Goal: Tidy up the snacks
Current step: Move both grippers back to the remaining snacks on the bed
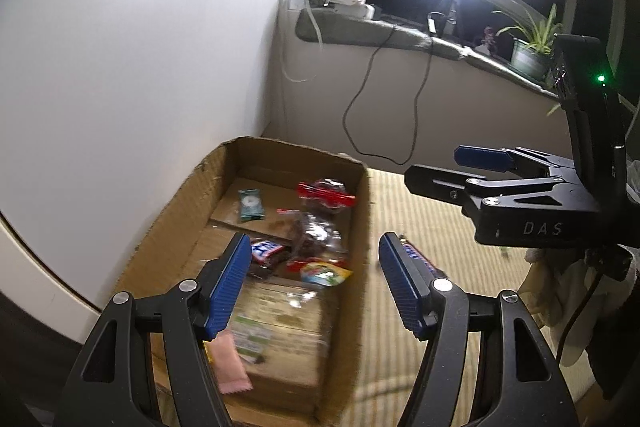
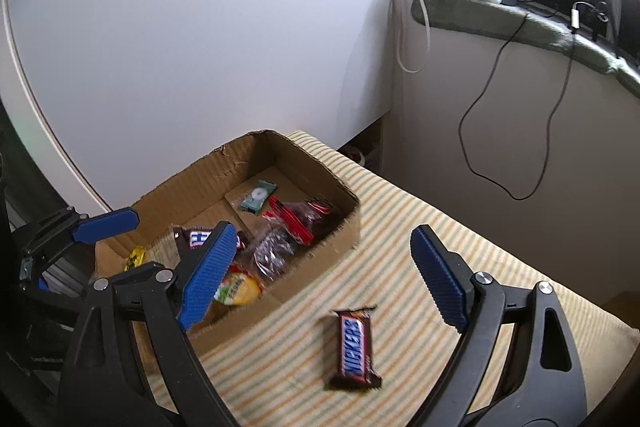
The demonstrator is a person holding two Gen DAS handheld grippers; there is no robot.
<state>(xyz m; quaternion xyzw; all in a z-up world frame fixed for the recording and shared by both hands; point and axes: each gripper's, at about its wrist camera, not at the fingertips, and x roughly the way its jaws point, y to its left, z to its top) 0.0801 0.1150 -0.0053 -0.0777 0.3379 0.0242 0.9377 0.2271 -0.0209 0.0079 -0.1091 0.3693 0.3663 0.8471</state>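
Right wrist view: both grippers, right (image 2: 320, 267) and left (image 1: 312, 279), gape empty; Snickers bar (image 2: 354, 349) lies at 6 o'clock, cardboard box (image 2: 320, 247) at 10.

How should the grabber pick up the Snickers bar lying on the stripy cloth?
Probably grip the Snickers bar across its narrow middle, coming down from above. It lies flat on the striped cloth, long ends running toward and away from the open right gripper, so the long sides are free for the fingers.

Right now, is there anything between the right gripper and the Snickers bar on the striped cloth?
Nothing visible is in the way. The Snickers bar lies alone on the striped cloth, in front of the open right gripper. The cardboard box stands to its left, apart from the bar.
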